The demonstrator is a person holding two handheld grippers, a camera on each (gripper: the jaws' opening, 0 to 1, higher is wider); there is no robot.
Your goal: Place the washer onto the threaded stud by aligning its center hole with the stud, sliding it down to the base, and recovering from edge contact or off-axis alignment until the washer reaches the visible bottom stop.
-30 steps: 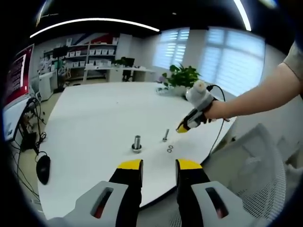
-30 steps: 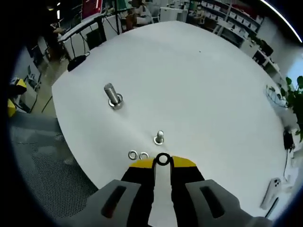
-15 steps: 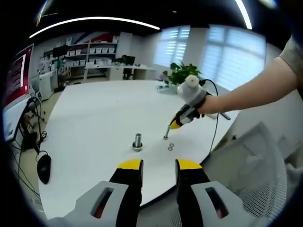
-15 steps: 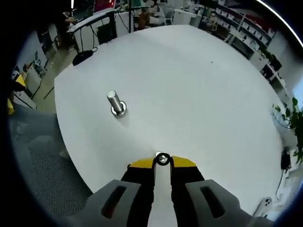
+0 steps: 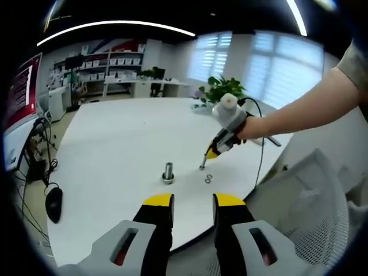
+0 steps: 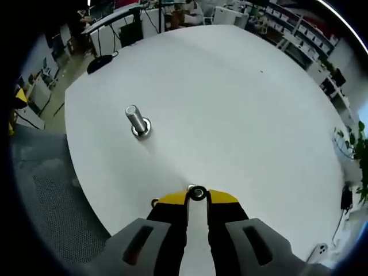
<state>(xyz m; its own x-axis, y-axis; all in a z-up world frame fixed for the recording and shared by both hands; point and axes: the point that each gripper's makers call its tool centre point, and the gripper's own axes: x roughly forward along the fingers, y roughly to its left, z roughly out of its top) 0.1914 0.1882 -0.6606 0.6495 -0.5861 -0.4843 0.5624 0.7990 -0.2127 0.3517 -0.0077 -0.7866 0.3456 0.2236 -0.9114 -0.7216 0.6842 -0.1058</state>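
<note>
**Washer held over the small stud**

On the white round counter (image 6: 241, 103) we are at the alignment step. Our right hand-held gripper (image 6: 197, 198) is closed on the washer (image 6: 197, 193), directly over the small stud (image 5: 202, 164). Next we must centre the hole and lower straight. The left hand-held gripper (image 5: 194, 208) waits open. The counter edge is near behind us; ahead is free.

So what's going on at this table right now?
A person holds a gripper in each hand over a white table. The right gripper is shut on a washer and hovers right at the small threaded stud; the left gripper view shows its tip there. Two spare washers lie beside that stud. A larger bolt stands apart. The left gripper hangs back, open, holding nothing.
</note>
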